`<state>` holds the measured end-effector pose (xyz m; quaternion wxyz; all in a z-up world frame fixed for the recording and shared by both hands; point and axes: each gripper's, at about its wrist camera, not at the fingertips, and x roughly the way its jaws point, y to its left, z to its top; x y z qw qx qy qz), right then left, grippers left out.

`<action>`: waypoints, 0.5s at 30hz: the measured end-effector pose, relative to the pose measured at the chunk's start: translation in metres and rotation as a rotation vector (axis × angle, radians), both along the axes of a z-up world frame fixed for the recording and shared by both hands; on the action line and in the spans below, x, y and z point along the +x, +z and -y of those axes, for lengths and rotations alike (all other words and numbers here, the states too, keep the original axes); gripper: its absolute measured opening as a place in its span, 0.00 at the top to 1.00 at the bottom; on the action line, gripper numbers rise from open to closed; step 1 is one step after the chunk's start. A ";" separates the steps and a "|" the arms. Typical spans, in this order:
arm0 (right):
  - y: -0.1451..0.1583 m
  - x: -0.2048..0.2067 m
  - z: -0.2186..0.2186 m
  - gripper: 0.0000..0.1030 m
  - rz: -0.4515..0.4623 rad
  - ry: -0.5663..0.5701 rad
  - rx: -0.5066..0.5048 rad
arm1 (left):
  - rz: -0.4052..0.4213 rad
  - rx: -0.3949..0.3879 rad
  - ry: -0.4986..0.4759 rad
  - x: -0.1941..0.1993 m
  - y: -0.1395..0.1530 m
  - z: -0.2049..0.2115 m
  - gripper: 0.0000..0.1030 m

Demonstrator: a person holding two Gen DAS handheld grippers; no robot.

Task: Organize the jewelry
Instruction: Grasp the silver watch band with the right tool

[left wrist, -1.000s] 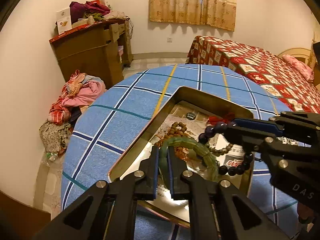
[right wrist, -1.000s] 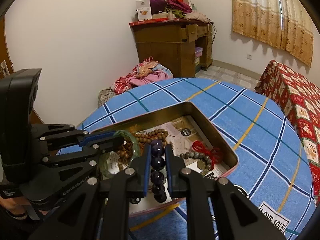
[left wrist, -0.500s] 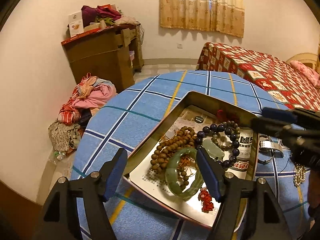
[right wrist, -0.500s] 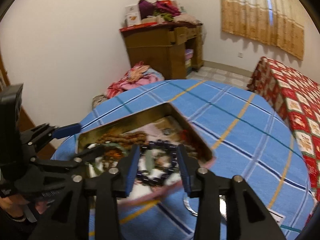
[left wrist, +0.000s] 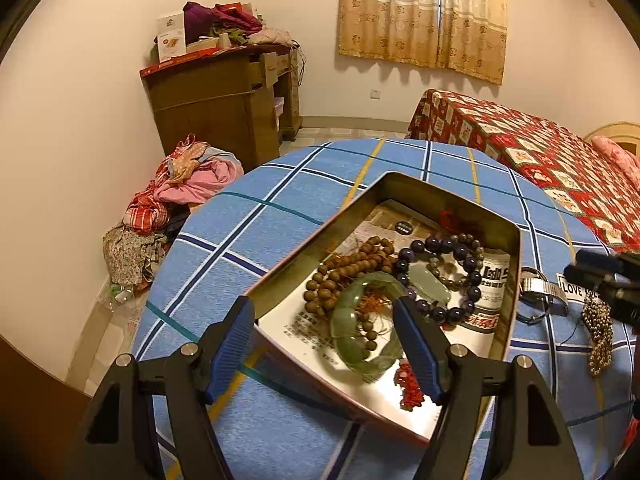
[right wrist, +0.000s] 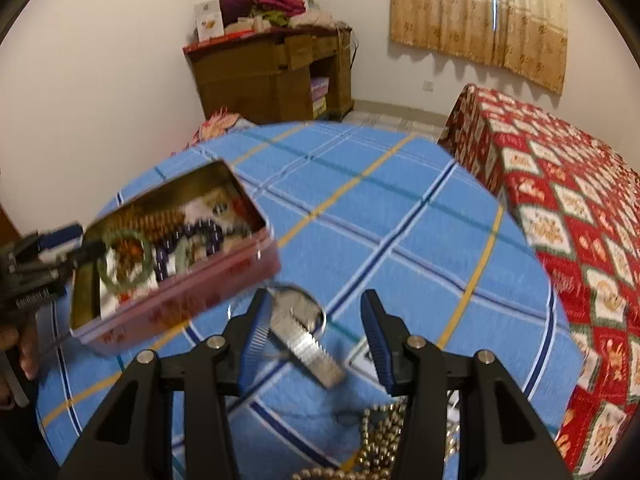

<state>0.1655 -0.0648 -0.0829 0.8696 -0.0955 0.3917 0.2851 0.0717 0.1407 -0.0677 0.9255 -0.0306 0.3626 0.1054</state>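
Observation:
An open metal tin [left wrist: 460, 204] stands on the blue checked tablecloth [left wrist: 280, 216]. Inside lie a green jade bangle [left wrist: 352, 344], a dark purple bead bracelet [left wrist: 440, 246], brown wooden beads [left wrist: 352, 264] and a pale jade pendant [left wrist: 430, 284]. My left gripper [left wrist: 322, 344] stands open above the tin's near edge, holding nothing; the bangle lies free beyond its fingers. My right gripper [right wrist: 316, 320] is open to the right of the tin [right wrist: 192, 292], over a silver watch [right wrist: 304, 340] on the cloth. A gold bead necklace [right wrist: 372, 440] lies below its fingers.
A "LOVE" label card [left wrist: 576, 288] lies by the watch [left wrist: 544, 290] and necklace [left wrist: 598, 332]. A bed with a red patterned cover [right wrist: 580, 220] stands right of the table. A wooden cabinet [left wrist: 224, 112] and a clothes pile [left wrist: 184, 188] are at the back left.
Both grippers opened: the left let go of the green bangle, the right let go of the purple bracelet, and both now lie in the tin. The right gripper then swung right, over the watch.

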 end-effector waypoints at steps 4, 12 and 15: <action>-0.008 -0.006 -0.010 0.52 0.009 0.053 -0.040 | -0.009 0.016 -0.022 0.002 0.001 0.012 0.30; -0.023 -0.012 -0.026 0.54 0.057 0.126 -0.168 | -0.009 0.046 -0.073 0.004 0.008 0.035 0.30; -0.026 -0.009 -0.025 0.79 0.023 0.135 -0.155 | -0.005 0.049 -0.101 0.006 0.011 0.044 0.30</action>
